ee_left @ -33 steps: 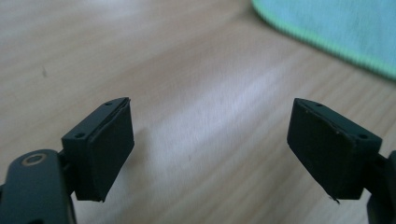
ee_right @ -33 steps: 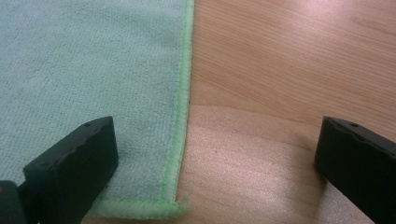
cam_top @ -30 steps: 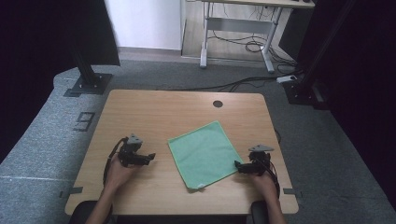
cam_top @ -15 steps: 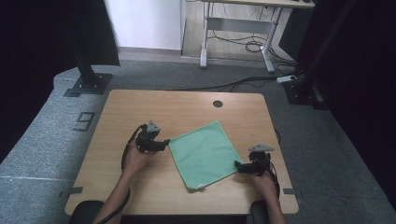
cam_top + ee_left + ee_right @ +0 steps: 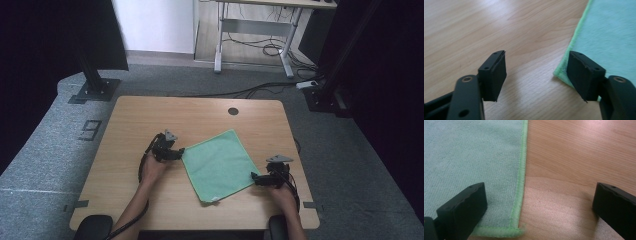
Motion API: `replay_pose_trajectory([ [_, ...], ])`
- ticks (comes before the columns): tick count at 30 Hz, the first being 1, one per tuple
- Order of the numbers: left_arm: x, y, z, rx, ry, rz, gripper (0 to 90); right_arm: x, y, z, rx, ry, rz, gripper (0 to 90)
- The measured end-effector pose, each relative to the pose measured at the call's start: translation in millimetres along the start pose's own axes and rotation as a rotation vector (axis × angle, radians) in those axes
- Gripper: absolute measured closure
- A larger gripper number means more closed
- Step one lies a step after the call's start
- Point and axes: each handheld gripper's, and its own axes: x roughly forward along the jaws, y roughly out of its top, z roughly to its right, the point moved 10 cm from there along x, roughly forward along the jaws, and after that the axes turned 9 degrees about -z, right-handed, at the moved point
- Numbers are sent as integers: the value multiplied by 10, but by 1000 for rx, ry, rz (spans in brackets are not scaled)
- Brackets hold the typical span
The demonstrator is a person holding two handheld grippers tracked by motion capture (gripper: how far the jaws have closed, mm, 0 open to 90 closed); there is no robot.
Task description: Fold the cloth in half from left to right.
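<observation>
One square fuzzy green cloth [image 5: 218, 164], smooth wooden table [image 5: 150, 115]

Both forearms stretch forward, left claw [image 5: 179, 153] and right claw [image 5: 253, 177] agape, pointing inward.

Tabletop [image 5: 150, 120]: pale wood-grain surface, smooth, with a soft satin sheen. Cloth [image 5: 217, 162]: mint-green fabric, matt, fine looped pile, stitched brighter-green hem. Left hand-held gripper [image 5: 537, 75]: black matt plastic jaws.
</observation>
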Motion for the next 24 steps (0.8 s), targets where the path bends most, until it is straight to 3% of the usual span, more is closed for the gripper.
replay_pose_trajectory([
  [4, 46, -8, -36, -26, -3, 7, 234, 0, 0, 0, 0, 0, 0, 0],
  [6, 66, -15, -63, -63, -23, -6, 191, 0, 0, 0, 0, 0, 0, 0],
  [8, 77, -17, -96, -81, -16, -16, 140, 0, 0, -1, 0, 1, 0, 0],
  [13, 95, 5, -110, -88, -4, -14, 136, 0, 0, -1, 0, 1, 0, 0],
  [18, 108, 2, -119, -115, -37, -25, 144, 0, 0, -1, -1, 1, 0, 0],
  [24, 110, 1, -120, -121, -36, -26, 139, -4, 1, -7, -8, 12, -6, 0],
])
